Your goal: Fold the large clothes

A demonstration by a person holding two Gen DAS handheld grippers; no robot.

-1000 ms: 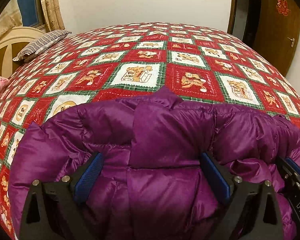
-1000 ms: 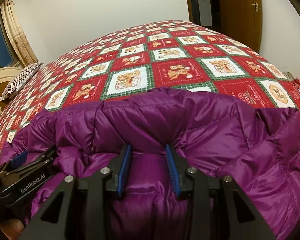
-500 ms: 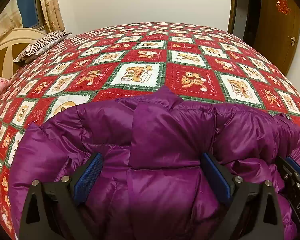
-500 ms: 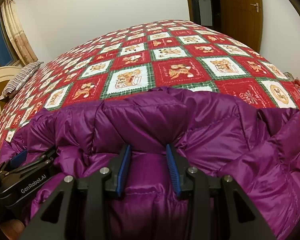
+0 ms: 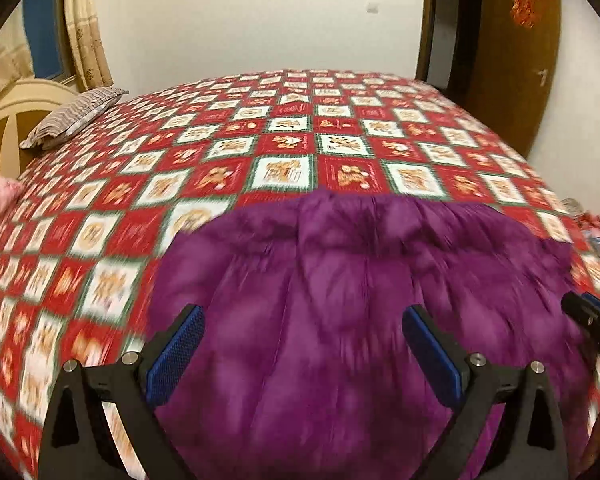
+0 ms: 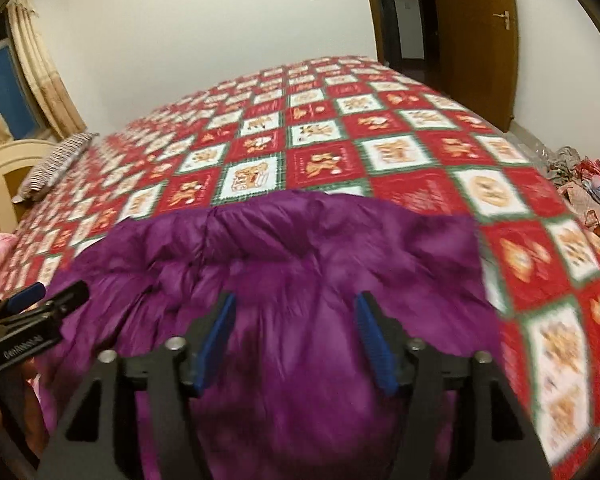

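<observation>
Covering the bed (image 5: pixel 100 240): patchwork quilt (image 5: pixel 340 140); brown door (image 6: pixel 476 40).

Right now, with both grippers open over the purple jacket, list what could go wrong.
1. The puffy purple jacket lies free between the open fingers of the left gripper and the right gripper, so the fold may spring open.
2. Both views are blurred, so a regrasp could miss the fabric.
3. The two grippers sit close together and might collide.

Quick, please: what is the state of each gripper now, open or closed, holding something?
Left gripper: open, fingers wide apart over the purple down jacket, gripping nothing.
Right gripper: open, holding nothing; the jacket lies between its fingers.
</observation>
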